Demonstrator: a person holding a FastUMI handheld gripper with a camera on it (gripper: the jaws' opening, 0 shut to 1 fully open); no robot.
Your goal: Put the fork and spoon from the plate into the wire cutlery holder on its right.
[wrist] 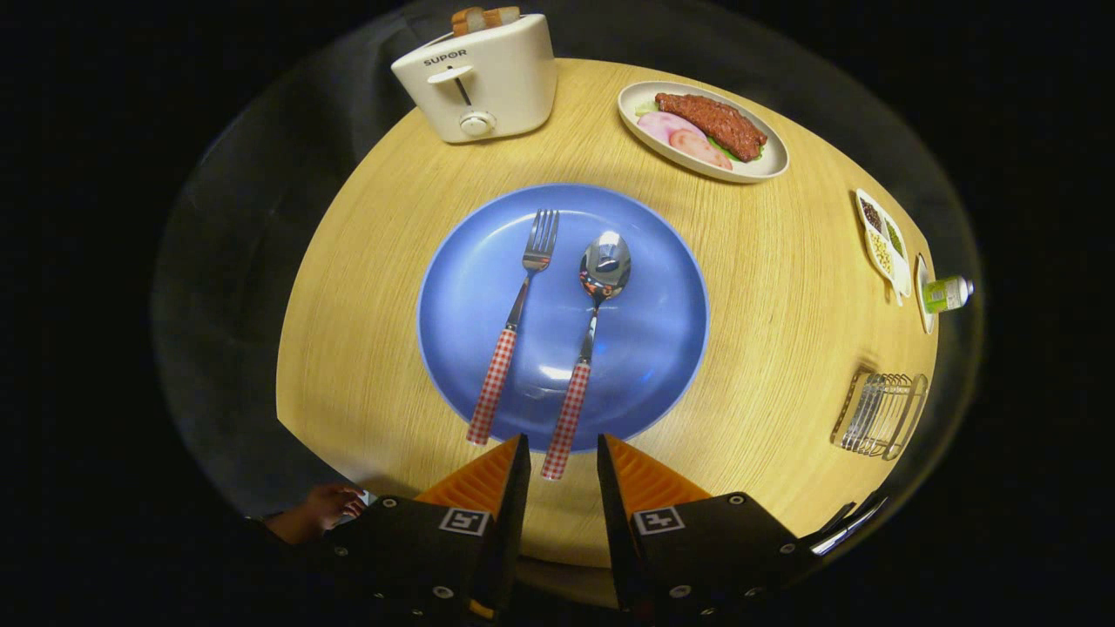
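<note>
Your tool point(563, 457): fingers apart, gripping nothing, spoon handle tip in gap between them. One spoon point(592, 331) and one fork point(516, 318) lie side by side on one blue plate point(662, 348) just ahead, checked handles toward you. One wire cutlery holder point(880, 414) well right of plate on worktop point(784, 287). Beyond: one toaster point(479, 78), one food dish point(701, 131). One hand point(327, 509) beside left finger.

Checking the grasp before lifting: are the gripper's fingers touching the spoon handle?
Apart. In the gripper view the open gripper straddles the spoon handle's end with gaps either side.
</note>
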